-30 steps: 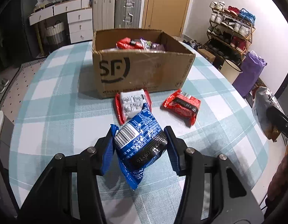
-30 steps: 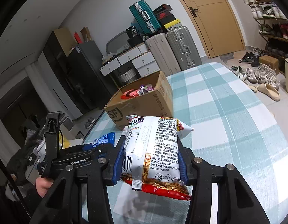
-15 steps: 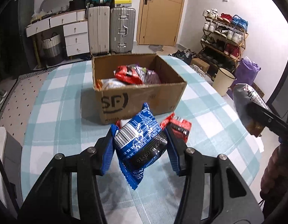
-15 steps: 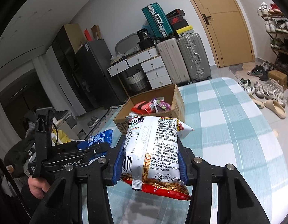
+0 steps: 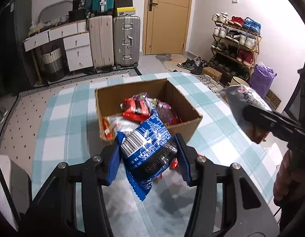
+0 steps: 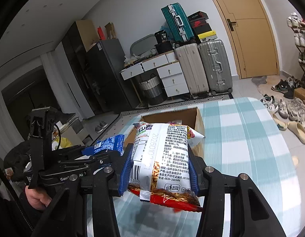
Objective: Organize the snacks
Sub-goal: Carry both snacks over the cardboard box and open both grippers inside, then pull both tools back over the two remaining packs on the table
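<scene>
My left gripper [image 5: 148, 144] is shut on a blue snack packet [image 5: 150, 152] and holds it in the air just before the near wall of the open cardboard box [image 5: 192, 122]. Inside the box lie several packets, a red one [image 5: 135, 108] on top. My right gripper [image 6: 160, 156] is shut on a white and red noodle packet [image 6: 162, 158], also lifted, right of the box in the left wrist view, where that packet [image 5: 245, 102] shows. The right wrist view shows the left gripper [image 6: 105, 148] with the blue packet [image 6: 109, 142] at the left.
The round table has a teal checked cloth [image 5: 59, 118]; its edge curves close on the right. A sliver of a red packet [image 5: 174, 165] lies on the cloth under the blue one. Behind stand suitcases [image 5: 126, 39], drawers [image 5: 77, 49], a shoe rack [image 5: 237, 45].
Both grippers have risen with their packets and come closer to the box, so its inside now shows from above. The two red packets on the table are now mostly hidden behind the blue one.
</scene>
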A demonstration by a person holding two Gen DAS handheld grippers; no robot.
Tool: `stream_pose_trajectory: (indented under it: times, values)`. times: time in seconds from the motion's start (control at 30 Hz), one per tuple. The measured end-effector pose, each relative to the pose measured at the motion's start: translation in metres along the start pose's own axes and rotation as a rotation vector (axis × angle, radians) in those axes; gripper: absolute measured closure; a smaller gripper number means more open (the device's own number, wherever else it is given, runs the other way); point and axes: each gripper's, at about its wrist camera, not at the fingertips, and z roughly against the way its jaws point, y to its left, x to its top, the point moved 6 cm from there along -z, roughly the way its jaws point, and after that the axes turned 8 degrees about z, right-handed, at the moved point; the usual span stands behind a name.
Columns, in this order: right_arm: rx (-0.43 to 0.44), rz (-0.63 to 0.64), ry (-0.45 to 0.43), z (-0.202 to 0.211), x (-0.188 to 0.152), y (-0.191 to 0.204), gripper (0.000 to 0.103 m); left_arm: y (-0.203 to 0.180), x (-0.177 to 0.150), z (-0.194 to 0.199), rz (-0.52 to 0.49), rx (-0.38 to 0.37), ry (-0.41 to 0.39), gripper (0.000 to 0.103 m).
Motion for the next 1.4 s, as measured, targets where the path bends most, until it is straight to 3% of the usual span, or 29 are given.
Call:
stream_pose_trajectory:
  times: [0.6, 1.0, 1.1, 1.17, 1.2, 1.23, 1.4]
  values:
    - [0.016, 0.044, 0.048, -0.078, 0.059, -0.021, 0.055, -0.004, 0.071, -0.055, -0.033, -0.007, 0.016, 0.055]
    - [0.012, 0.047, 0.108, -0.135, 0.061, -0.041, 0.054, 0.007, 0.086, -0.116, -0.035, -0.013, 0.083, 0.055]
    - [0.013, 0.049, 0.121, -0.147, 0.059, -0.046, 0.052, 0.011, 0.089, -0.128, -0.027, -0.019, 0.097, 0.048]
    - [0.014, 0.054, 0.116, -0.153, 0.058, -0.048, 0.045, 0.015, 0.091, -0.131, -0.033, 0.001, 0.081, 0.038]
    - [0.008, 0.058, 0.112, -0.154, 0.058, -0.049, 0.035, 0.017, 0.092, -0.132, -0.031, 0.015, 0.077, 0.029]
    - [-0.005, 0.057, 0.109, -0.155, 0.058, -0.052, 0.029, 0.021, 0.093, -0.131, -0.025, 0.023, 0.068, 0.027]
    - [-0.017, 0.043, 0.09, -0.145, 0.055, -0.058, 0.029, 0.031, 0.091, -0.126, -0.002, 0.019, 0.068, 0.027]
